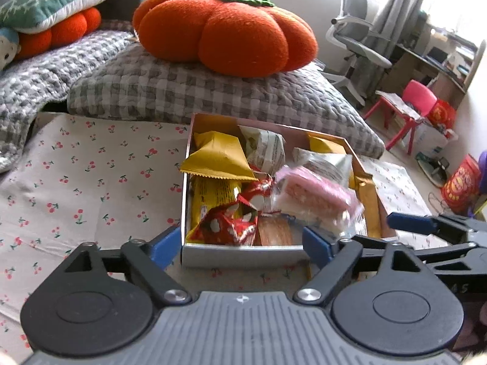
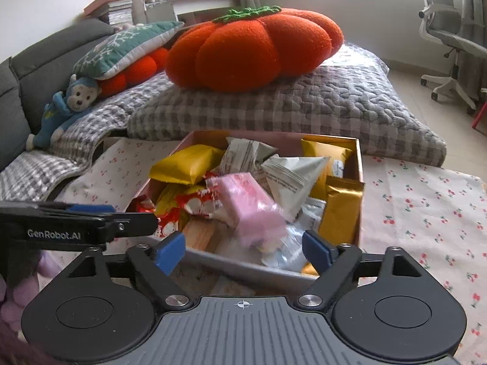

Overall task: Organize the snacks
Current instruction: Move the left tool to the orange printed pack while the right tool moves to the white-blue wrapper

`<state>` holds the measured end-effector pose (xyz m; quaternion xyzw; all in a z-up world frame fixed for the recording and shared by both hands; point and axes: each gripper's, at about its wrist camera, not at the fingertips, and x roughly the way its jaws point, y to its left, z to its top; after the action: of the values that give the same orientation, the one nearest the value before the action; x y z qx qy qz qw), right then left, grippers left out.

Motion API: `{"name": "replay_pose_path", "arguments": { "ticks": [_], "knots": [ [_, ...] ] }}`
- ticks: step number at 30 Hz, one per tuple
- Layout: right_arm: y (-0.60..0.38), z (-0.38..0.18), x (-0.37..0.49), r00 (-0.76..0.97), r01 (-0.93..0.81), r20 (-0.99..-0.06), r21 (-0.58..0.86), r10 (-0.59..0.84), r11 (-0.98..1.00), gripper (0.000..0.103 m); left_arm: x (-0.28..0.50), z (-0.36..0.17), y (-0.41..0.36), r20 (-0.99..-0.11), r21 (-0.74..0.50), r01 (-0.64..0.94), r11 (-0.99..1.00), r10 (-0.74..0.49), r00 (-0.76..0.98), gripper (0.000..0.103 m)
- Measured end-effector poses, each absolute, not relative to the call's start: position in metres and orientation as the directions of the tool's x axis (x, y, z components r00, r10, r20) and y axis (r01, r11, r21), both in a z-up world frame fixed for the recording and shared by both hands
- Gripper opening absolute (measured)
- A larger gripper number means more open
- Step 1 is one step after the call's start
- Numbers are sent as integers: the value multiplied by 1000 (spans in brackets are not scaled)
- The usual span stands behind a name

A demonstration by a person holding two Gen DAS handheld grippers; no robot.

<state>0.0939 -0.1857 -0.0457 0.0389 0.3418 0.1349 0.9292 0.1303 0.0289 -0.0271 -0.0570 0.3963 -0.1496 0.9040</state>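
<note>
An open cardboard box (image 1: 186, 182) (image 2: 361, 164) sits on a cherry-print cloth (image 1: 91, 182), full of snack packets. Among them are a yellow packet (image 1: 219, 158) (image 2: 185, 164), red packets (image 1: 231, 225) (image 2: 194, 200), a white packet (image 1: 268, 149) (image 2: 292, 173) and a gold packet (image 2: 341, 213). A pink packet (image 1: 316, 197) (image 2: 249, 210) shows blurred on top of the pile near the front, touched by no finger. My left gripper (image 1: 242, 248) is open at the box's front wall. My right gripper (image 2: 243, 252) is open beside it, also at the front wall. Each gripper's blue fingertip appears in the other's view.
Behind the box lies a grey checked quilt (image 1: 213, 91) carrying a large orange pumpkin cushion (image 1: 228, 30) (image 2: 252, 48). More cushions and a blue plush monkey (image 2: 67, 103) line the sofa to the left. An office chair (image 1: 353, 39) and a red child's chair (image 1: 408, 106) stand to the right.
</note>
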Motion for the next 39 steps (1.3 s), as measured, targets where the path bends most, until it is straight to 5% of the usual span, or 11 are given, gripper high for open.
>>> {"name": "replay_pose_path", "arguments": {
  "ticks": [9, 39],
  "knots": [
    [-205, -34, 49, 771, -219, -589, 112, 242, 969, 97, 100, -22, 29, -703, -174, 246, 953, -295, 647, 102],
    [-275, -82, 16, 770, -130, -634, -35, 79, 991, 101, 78, -75, -72, -700, -50, 372, 927, -298, 649, 102]
  ]
}}
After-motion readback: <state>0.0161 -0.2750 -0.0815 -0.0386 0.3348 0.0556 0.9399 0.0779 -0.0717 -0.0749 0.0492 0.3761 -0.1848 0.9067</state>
